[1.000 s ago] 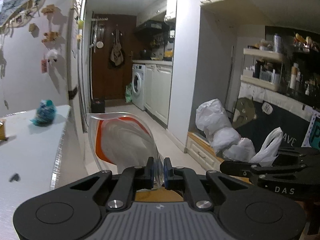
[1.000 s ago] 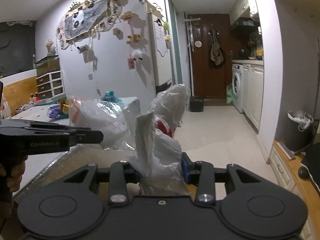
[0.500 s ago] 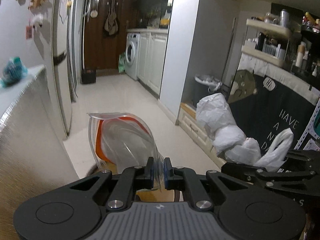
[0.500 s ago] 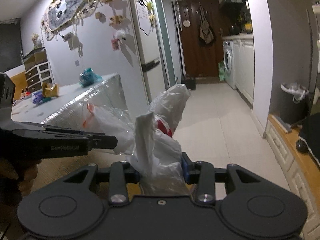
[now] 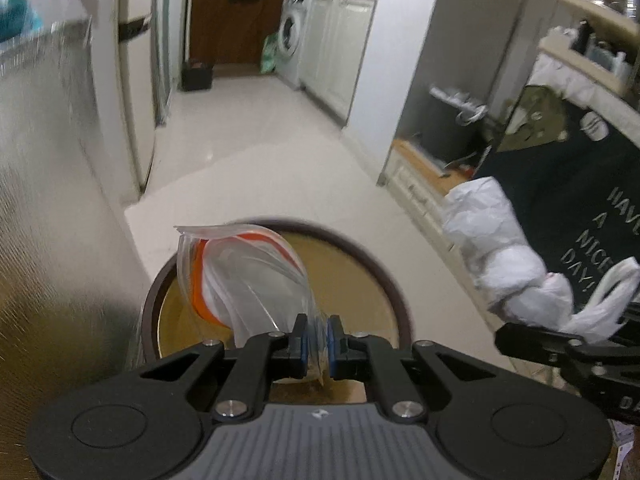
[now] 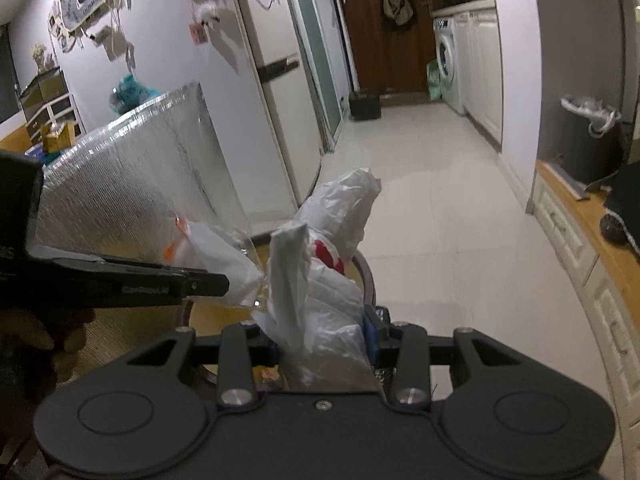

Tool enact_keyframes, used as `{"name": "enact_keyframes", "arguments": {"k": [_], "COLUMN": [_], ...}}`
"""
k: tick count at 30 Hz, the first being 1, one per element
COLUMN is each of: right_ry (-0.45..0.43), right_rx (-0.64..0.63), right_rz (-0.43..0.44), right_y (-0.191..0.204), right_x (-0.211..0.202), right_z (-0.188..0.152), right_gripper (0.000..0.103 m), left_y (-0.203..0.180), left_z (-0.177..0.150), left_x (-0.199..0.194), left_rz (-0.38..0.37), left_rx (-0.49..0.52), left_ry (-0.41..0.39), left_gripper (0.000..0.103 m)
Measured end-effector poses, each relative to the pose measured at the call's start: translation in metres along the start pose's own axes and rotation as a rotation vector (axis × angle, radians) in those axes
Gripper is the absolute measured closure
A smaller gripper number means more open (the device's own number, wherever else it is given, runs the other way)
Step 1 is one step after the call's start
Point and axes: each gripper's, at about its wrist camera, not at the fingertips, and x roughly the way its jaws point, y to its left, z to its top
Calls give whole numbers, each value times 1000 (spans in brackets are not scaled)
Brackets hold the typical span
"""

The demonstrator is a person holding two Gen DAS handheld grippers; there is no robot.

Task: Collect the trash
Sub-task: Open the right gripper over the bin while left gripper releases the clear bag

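Observation:
My left gripper [image 5: 317, 341] is shut on a clear plastic bag with orange print [image 5: 244, 276], which hangs over a round brown-rimmed bin [image 5: 384, 280] with a tan inside. A crumpled white plastic bag with a red mark [image 6: 320, 280] is pinched in my right gripper [image 6: 324, 342]. In the left wrist view that white bag [image 5: 504, 256] sticks out at the right, beyond the bin's rim, with the right gripper [image 5: 560, 348] under it. From the right wrist view the left gripper [image 6: 216, 284] and its clear bag [image 6: 216, 264] sit at the left, over the same bin's rim [image 6: 368, 276].
A silver-foil-covered table [image 6: 132, 176] stands close on the left with a teal object [image 6: 130, 90] on top. A white fridge [image 5: 136, 80] is behind it. A low wooden cabinet [image 6: 592, 240] and a dark bin with a white liner [image 6: 588, 136] line the right. Pale floor tiles [image 6: 420, 184] run ahead.
Both grippers have dropped and tipped downward with their bags still held. The table top has risen out of view and the round bin has come into sight beneath the bags.

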Motion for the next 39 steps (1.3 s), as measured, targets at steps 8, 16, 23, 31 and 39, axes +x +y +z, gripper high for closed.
{"name": "enact_keyframes", "arguments": {"k": [8,16,23,31,39], "right_ry": [74,159,270,402,384], "right_rx": [-32,-88,-126,-217,-188], "right_rz": [22,41,68,76,51], "right_y": [5,18,30,36,30], "right_x": [49,102,146,173,162], "right_z": [8,25,25,21,24], "right_gripper": [64,63,63,39,39], "left_y": [30,43,41,43,42], "left_z": [-6,-18,-30,-29,-27], "left_x": [42,70,84,84,84], "left_rz": [9,2,-19,-31,-22], "left_rx": [-48,-50,-24,-25,-27], "left_ry": [100,179,232,241,232], "left_gripper": [94,93,91,89,75]}}
